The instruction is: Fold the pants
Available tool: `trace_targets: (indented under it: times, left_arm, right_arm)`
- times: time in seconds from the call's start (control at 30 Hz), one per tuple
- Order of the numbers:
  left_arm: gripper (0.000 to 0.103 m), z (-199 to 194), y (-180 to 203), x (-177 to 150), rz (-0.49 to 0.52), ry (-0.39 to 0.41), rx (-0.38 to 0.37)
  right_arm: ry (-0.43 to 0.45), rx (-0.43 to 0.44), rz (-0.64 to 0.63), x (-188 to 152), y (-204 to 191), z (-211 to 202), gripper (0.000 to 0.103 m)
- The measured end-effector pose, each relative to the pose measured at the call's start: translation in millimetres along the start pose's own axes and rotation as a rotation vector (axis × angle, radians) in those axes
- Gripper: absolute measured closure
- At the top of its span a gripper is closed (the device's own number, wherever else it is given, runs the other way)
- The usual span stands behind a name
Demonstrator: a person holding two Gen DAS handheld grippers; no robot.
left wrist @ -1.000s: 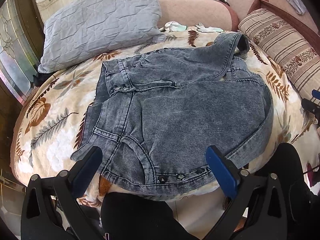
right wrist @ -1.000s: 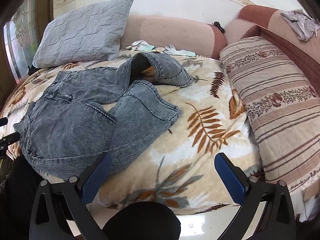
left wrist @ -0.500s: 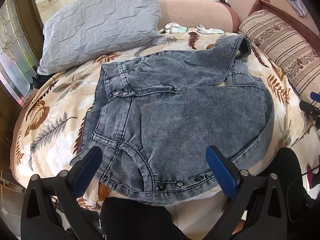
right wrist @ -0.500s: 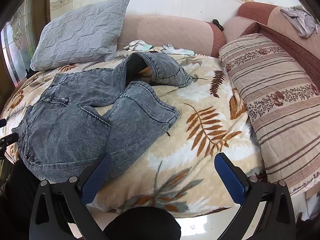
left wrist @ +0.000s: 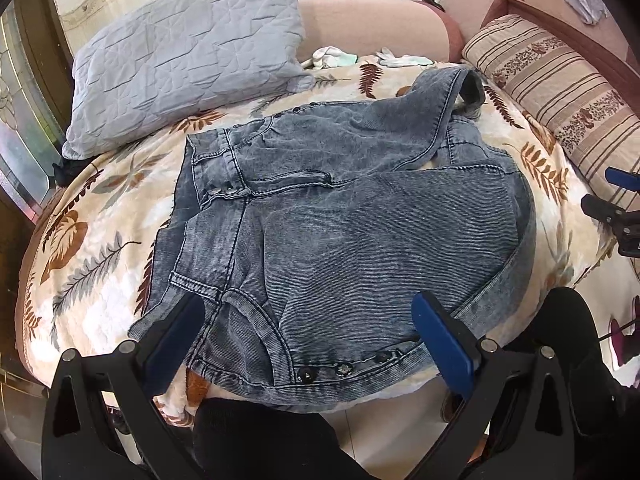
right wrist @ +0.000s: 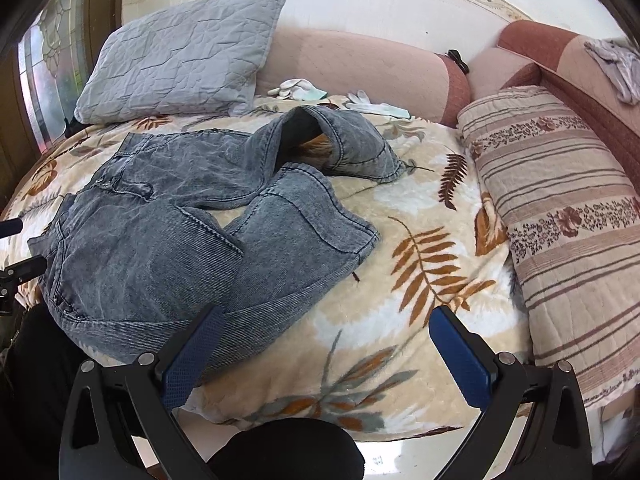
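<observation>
Pants (left wrist: pixel 340 216) unheld, hand-held grippers wide open

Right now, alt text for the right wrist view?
Grey-blue denim pants lie crumpled on a leaf-print blanket, one leg cuff humped up. The open right gripper hovers at the bed's near edge, empty. A grey pillow sits behind, a striped bolster at right.
</observation>
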State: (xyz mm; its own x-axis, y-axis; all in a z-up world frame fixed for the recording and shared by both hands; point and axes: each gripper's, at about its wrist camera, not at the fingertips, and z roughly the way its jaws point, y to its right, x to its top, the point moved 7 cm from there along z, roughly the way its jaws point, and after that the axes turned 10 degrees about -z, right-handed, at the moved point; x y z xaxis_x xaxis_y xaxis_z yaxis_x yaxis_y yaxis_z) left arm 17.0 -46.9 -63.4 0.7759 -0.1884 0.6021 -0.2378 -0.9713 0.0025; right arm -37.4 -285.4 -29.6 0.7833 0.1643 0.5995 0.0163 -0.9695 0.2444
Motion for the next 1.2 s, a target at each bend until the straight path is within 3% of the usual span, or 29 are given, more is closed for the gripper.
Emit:
trace_targets:
  times: [0.93, 1.1, 1.2]
  left_arm:
    - [0.0, 12.4, -17.4, 0.4, -0.068, -0.035, 0.02]
    - [0.0, 20.9, -38.0, 6.9, -0.142, -0.058, 0.035]
    - [0.0, 28.2, -63.9, 15.2, -0.195, -0.069, 0.098]
  right_arm:
    - [-0.014, 0.014, -0.024, 8.4, -4.1, 12.1, 0.0]
    - [-0.035, 0.016, 0.025, 5.5, 10.9, 25.9, 0.0]
    - [-0.078, 0.025, 0.106, 1.3, 33.2, 46.2, 0.0]
